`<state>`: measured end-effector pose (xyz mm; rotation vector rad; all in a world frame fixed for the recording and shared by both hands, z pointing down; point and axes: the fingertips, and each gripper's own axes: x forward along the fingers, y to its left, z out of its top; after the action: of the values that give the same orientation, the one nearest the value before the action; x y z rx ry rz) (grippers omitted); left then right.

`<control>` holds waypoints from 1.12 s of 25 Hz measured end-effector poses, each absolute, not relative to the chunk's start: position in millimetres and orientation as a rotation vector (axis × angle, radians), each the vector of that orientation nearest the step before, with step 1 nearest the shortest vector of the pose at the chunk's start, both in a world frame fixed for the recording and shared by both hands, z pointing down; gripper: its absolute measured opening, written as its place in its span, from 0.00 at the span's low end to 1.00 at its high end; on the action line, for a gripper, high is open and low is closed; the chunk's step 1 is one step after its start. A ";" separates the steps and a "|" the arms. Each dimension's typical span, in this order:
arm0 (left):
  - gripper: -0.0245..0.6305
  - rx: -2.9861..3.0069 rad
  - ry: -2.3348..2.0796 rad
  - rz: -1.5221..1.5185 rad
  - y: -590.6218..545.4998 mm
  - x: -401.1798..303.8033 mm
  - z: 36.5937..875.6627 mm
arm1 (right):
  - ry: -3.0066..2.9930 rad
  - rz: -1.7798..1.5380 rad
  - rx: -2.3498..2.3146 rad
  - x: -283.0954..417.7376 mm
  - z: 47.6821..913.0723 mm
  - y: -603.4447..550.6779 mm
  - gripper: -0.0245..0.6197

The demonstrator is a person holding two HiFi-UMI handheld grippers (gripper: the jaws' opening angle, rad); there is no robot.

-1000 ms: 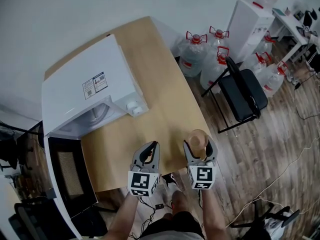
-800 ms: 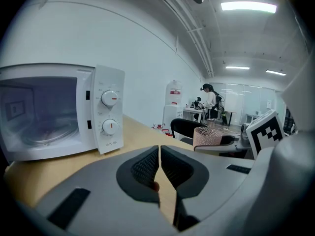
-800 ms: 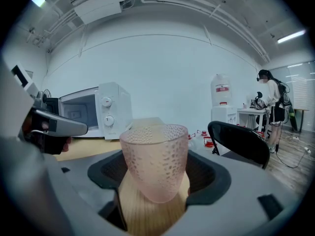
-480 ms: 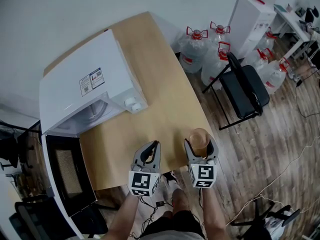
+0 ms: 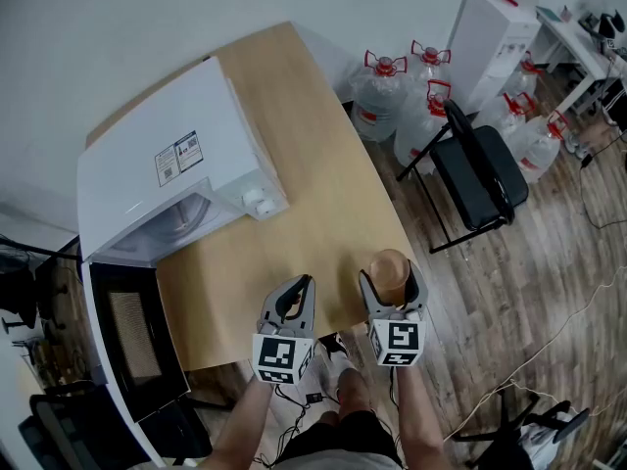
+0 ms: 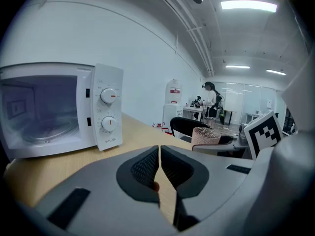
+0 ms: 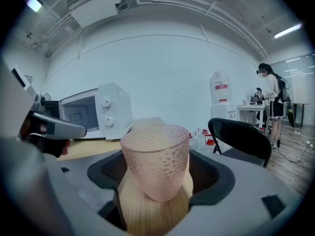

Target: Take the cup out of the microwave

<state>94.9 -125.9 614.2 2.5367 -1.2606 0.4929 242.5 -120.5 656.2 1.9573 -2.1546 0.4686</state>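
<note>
A pink dimpled cup (image 5: 389, 268) stands upright between the jaws of my right gripper (image 5: 391, 282), over the wooden table's (image 5: 323, 184) front right corner. In the right gripper view the cup (image 7: 156, 161) fills the gap, and the right gripper (image 7: 157, 178) is shut on its sides. My left gripper (image 5: 298, 284) hovers to the left of it near the table's front edge, shut with nothing in it (image 6: 160, 149). The white microwave (image 5: 167, 164) sits on the table's left part with its door (image 5: 127, 360) swung open, and its cavity (image 6: 39, 109) holds no cup.
A black folding chair (image 5: 475, 179) stands right of the table. Several large water bottles (image 5: 402, 106) and a white dispenser (image 5: 490, 37) stand behind it. Cables lie on the wooden floor (image 5: 549, 302). A person (image 7: 273, 102) stands far off at a desk.
</note>
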 end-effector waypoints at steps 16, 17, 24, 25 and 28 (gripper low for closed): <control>0.09 2.552 -1.343 0.464 -111.6 85.0 580.2 | -2.201 0.426 1.956 241.6 624.6 -108.7 0.62; 0.09 2.554 -1.347 0.461 -109.4 84.6 577.9 | -2.206 0.419 1.957 241.6 621.4 -107.4 0.62; 0.09 2.574 -1.381 0.428 -93.2 83.9 557.3 | -2.244 0.356 1.952 241.6 595.2 -94.7 0.62; 0.09 2.578 -1.386 0.420 -90.5 83.8 552.8 | -2.251 0.345 1.948 241.1 589.7 -92.4 0.62; 0.09 2.586 -1.412 0.397 -83.5 81.9 537.2 | -2.280 0.310 1.930 238.1 572.2 -86.6 0.62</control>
<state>81.9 -83.5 537.2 2.5859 -1.4117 0.3966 238.1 -86.6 572.2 1.9299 -2.2797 0.3095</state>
